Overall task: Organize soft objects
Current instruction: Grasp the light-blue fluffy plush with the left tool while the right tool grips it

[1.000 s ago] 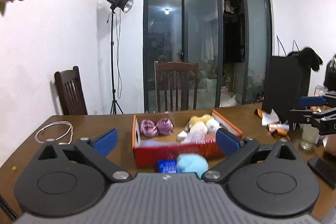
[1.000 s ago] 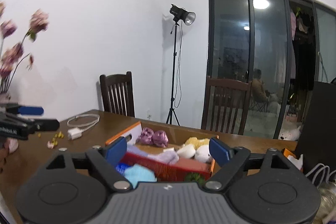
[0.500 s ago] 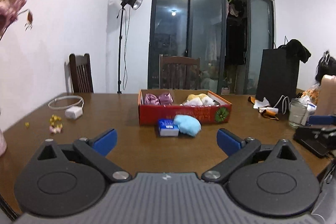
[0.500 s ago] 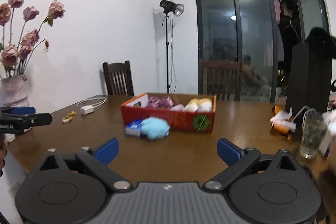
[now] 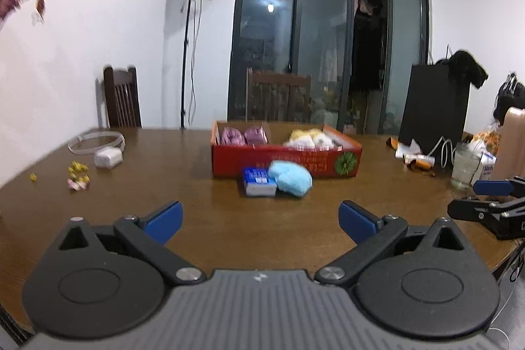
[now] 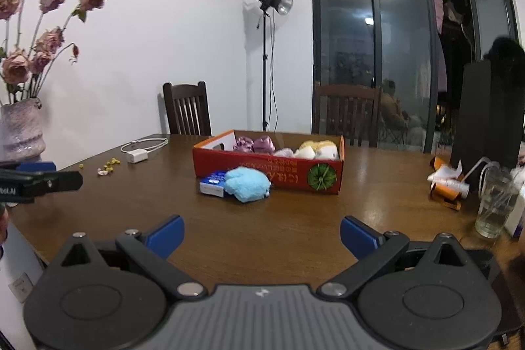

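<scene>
A red cardboard box (image 5: 285, 159) (image 6: 272, 168) stands mid-table and holds pink, lilac, yellow and white soft toys. In front of it lies a fluffy light-blue soft object (image 5: 290, 177) (image 6: 246, 182), touching a small blue-and-white packet (image 5: 258, 182) (image 6: 213, 182). My left gripper (image 5: 259, 218) is open and empty, well short of the blue object. My right gripper (image 6: 261, 233) is also wide open with nothing between its fingers, back near the table's near edge. Each gripper shows at the edge of the other's view: the right gripper (image 5: 489, 195), the left gripper (image 6: 39, 179).
A white charger with coiled cable (image 5: 106, 153) and small yellow bits (image 5: 77, 174) lie at left. A vase of dried pink roses (image 6: 23, 127) stands far left. A glass (image 6: 495, 205), orange wrappers (image 6: 448, 186) and a black bag (image 5: 433, 107) crowd the right side. Chairs stand behind the table.
Both grippers have pulled back from over the box and dropped lower; the box and blue object now sit farther ahead. The right gripper's fingers have spread slightly wider.
</scene>
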`<action>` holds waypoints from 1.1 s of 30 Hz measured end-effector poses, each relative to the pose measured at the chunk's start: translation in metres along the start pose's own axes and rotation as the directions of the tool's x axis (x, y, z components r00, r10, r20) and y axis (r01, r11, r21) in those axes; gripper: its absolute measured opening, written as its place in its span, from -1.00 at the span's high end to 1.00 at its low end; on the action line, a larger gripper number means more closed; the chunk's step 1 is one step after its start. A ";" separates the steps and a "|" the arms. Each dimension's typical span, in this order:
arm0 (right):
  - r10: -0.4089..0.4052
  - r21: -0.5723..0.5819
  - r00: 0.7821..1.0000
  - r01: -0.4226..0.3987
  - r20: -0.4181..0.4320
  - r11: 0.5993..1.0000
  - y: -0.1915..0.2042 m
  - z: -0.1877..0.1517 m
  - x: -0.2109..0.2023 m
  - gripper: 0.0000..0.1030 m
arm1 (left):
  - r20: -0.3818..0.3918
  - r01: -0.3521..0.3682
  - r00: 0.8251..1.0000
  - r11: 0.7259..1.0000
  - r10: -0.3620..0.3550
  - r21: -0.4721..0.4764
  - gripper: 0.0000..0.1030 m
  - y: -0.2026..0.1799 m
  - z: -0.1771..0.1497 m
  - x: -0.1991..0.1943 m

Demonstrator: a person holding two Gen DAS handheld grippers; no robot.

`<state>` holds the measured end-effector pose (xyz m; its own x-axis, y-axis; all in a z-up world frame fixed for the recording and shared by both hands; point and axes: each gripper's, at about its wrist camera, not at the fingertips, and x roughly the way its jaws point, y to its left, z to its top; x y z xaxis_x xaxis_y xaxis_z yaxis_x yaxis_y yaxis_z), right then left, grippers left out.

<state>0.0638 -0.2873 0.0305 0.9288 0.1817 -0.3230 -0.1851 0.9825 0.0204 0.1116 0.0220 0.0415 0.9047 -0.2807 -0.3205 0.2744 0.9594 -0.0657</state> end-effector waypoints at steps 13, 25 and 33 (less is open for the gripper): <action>0.090 0.192 0.992 -0.072 -0.083 0.979 -0.035 0.017 0.122 -0.97 | -0.099 0.044 0.994 0.997 -0.050 -0.059 -1.00 -0.002 0.014 0.131; 0.193 0.371 0.960 -0.107 -0.204 0.923 -0.063 0.054 0.297 -0.40 | -0.232 0.176 0.947 0.963 -0.222 -0.206 -0.25 0.014 0.068 0.292; 0.325 0.477 0.927 -0.204 -0.187 0.855 -0.067 0.037 0.334 0.18 | -0.268 0.205 0.925 0.947 -0.270 -0.246 0.29 0.019 0.048 0.307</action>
<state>0.3985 -0.2911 -0.0432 0.7407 0.4804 -0.4696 -0.1945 0.8224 0.5345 0.4099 -0.0474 -0.0130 0.6753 -0.5111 -0.5318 0.3655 0.8581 -0.3607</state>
